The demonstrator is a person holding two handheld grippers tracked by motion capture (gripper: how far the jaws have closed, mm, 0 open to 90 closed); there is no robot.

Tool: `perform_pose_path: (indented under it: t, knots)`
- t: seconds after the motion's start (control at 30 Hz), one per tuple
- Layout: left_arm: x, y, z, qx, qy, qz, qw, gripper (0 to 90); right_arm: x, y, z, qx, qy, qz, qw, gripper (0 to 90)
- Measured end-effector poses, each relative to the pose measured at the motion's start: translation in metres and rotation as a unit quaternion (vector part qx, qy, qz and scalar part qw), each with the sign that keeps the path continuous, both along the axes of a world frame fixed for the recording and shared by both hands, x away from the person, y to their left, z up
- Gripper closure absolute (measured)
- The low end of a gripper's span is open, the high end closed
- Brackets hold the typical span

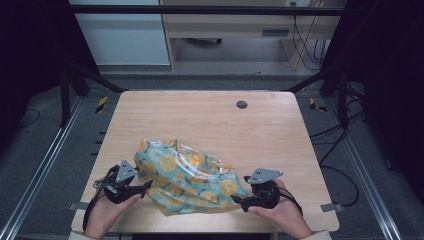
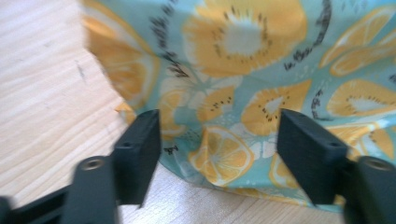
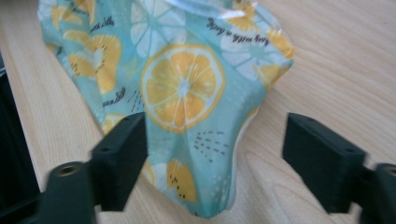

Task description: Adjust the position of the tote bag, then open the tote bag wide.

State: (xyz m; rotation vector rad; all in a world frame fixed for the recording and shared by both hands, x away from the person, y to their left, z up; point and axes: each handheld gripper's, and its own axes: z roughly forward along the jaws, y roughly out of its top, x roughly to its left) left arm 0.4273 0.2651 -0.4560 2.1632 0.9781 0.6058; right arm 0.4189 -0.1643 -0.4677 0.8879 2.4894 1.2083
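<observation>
Apparently glossy, crumpled lemon-print bag [image 1: 187, 180] on woodgrain table [image 1: 210, 117]

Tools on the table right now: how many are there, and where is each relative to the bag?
2. The left tool sits open at the lemon-print bag's near-left edge; the right tool sits open at its near-right corner.

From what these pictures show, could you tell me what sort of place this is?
Probably a lab recording station: a bare wooden table inside a dark metal frame, loose cables on the floor, and handheld grippers beside a lemon-print bag.
</observation>
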Motion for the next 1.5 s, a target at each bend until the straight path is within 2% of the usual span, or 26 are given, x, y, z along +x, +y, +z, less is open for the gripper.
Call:
perform_pose_path:
  t: [0.03,0.07,0.1,0.13,0.27,0.43,0.57,0.7,0.73,0.77,0.8,0.9,0.97,1.0,1.03,1.13,1.2,1.23,1.27,1.3,1.33,1.37,1.4,1.43,1.47,1.5]
  knots:
    - [-0.002,0.001,0.002,-0.005,-0.003,0.004,1.0,28.6,0.0,0.0,0.0,0.0,0.0,0.0,1.0,17.6]
    - [-0.004,0.002,0.005,-0.012,-0.009,0.006,0.9999,22.7,0.001,-0.002,0.002,0.012,0.0,-0.006,0.9999,14.0]
    - [-0.008,0.004,0.009,-0.02,-0.02,0.013,0.9995,20.6,0.001,-0.003,0.003,0.016,0.001,-0.008,0.9998,12.3]
    - [-0.008,0.004,0.009,-0.02,-0.02,0.013,0.9995,18.4,0.001,-0.004,0.004,0.021,0.002,-0.01,0.9997,10.6]
    - [-0.013,0.004,0.017,-0.04,-0.028,0.018,0.9987,15.7,0.0,-0.005,0.006,0.026,-0.001,-0.012,0.9996,8.2]
    - [-0.02,0.0,0.027,-0.043,-0.044,0.006,0.9981,13.8,-0.001,-0.004,0.012,0.035,-0.01,-0.011,0.9993,8.0]
    - [-0.019,0.003,0.038,-0.055,-0.062,0.011,0.9965,13.8,0.001,-0.005,0.019,0.045,-0.019,-0.019,0.9986,9.5]
    - [-0.008,0.011,0.056,-0.071,-0.066,0.02,0.995,13.8,0.004,-0.002,0.031,0.051,-0.035,-0.019,0.9979,14.6]
    - [0.0,0.011,0.067,-0.063,-0.066,0.021,0.9956,13.7,0.008,0.0,0.038,0.05,-0.038,-0.019,0.9979,18.7]
    - [0.0,0.011,0.067,-0.063,-0.066,0.021,0.9956,13.8,0.008,0.0,0.038,0.05,-0.038,-0.019,0.9979,18.7]
    - [0.004,0.009,0.072,-0.058,-0.063,0.019,0.9962,13.9,0.014,0.001,0.042,0.046,-0.038,-0.02,0.998,27.7]
    - [0.02,0.002,0.08,-0.038,-0.048,0.011,0.9981,14.3,0.02,0.003,0.043,0.045,-0.031,-0.016,0.9984,31.8]
    - [0.031,-0.002,0.081,-0.027,-0.037,0.01,0.9989,15.1,0.026,0.006,0.04,0.043,-0.023,-0.015,0.9987,36.0]
    - [0.038,-0.006,0.077,-0.033,-0.035,0.011,0.9988,16.0,0.031,0.007,0.035,0.038,-0.013,-0.014,0.9991,37.1]
    - [0.038,-0.006,0.077,-0.033,-0.035,0.011,0.9988,17.4,0.031,0.007,0.035,0.038,-0.013,-0.014,0.9991,37.1]
    - [0.041,-0.008,0.067,-0.034,-0.025,-0.002,0.9991,21.6,0.038,0.007,0.028,0.037,0.008,-0.014,0.9992,40.2]
    - [0.04,-0.007,0.056,-0.027,-0.011,-0.008,0.9996,26.6,0.045,0.009,0.019,0.028,0.027,-0.009,0.9992,35.9]
    - [0.04,-0.007,0.056,-0.027,-0.011,-0.008,0.9996,30.9,0.045,0.009,0.019,0.028,0.027,-0.009,0.9992,35.9]
    - [0.036,-0.003,0.05,-0.036,-0.009,-0.005,0.9993,33.8,0.05,0.01,0.011,0.032,0.048,-0.009,0.9983,30.8]
    - [0.036,-0.003,0.05,-0.036,-0.009,-0.005,0.9993,36.0,0.05,0.01,0.011,0.032,0.048,-0.009,0.9983,30.8]
    - [0.035,-0.001,0.048,-0.041,-0.006,-0.007,0.9991,38.3,0.053,0.009,0.005,0.027,0.055,-0.024,0.9978,27.6]
    - [0.034,0.0,0.046,-0.044,-0.001,-0.01,0.999,38.3,0.053,0.009,0.005,0.027,0.055,-0.024,0.9978,27.6]
    - [0.034,0.001,0.043,-0.045,0.006,-0.014,0.9989,41.3,0.056,0.008,-0.001,0.021,0.065,-0.044,0.9967,22.3]
    - [0.034,0.001,0.043,-0.045,0.006,-0.014,0.9989,43.4,0.056,0.008,-0.001,0.021,0.065,-0.044,0.9967,22.3]
    - [0.034,0.0,0.041,-0.049,0.013,-0.021,0.9985,45.0,0.058,0.006,-0.006,0.033,0.083,-0.043,0.995,25.7]
    - [0.034,0.0,0.041,-0.049,0.013,-0.021,0.9985,46.9,0.058,0.006,-0.006,0.033,0.083,-0.043,0.995,25.7]
